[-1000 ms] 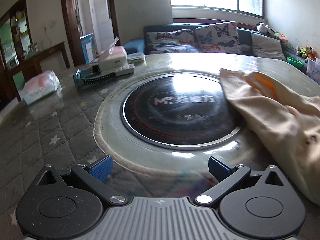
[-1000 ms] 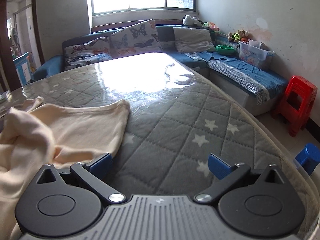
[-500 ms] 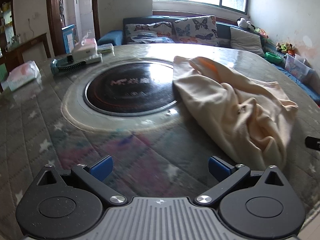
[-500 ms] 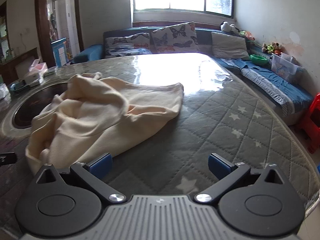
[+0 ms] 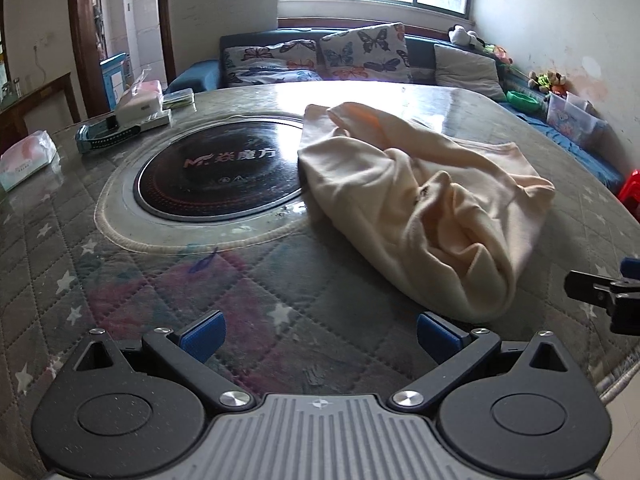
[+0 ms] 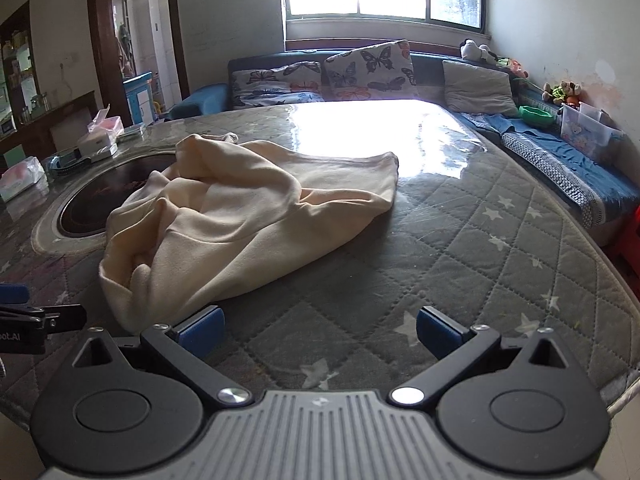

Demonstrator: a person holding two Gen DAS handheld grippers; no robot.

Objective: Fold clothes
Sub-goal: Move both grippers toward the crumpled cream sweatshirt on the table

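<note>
A round table (image 5: 304,304) under a quilted grey star-print cover carried a black induction hob (image 5: 220,172) set in its middle. A crumpled cream garment (image 5: 420,208) lay just right of the hob, one edge over its rim. The left gripper (image 5: 318,338) and the right gripper (image 6: 318,332) hovered near the garment's nearest fold, both spread wide and holding nothing.

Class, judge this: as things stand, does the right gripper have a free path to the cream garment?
Probably yes: the right gripper is open, and the garment lies just ahead-left on the table, nothing between.
</note>
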